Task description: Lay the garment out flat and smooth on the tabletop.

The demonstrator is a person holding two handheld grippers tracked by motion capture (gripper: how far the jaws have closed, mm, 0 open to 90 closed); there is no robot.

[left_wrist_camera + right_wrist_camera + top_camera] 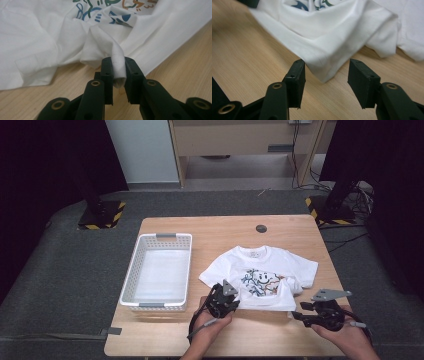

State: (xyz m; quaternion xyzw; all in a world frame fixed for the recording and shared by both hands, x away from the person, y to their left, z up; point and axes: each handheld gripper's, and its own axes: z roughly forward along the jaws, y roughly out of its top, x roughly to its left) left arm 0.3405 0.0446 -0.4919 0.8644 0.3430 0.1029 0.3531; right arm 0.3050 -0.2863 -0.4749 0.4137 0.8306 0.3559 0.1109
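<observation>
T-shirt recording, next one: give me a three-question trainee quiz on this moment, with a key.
1. True or false: the left claw is shut on a fold of the white T-shirt.
2. What lies between the right claw's jaws? A) a corner of the shirt, ungripped B) the basket rim C) a cable
3. Where does the white basket stand, seen from above?

Key
1. True: the cloth is pinched between its pads.
2. A: the jaws stand apart, the corner loose between them.
3. On the wooden table, left of the shirt.
</observation>
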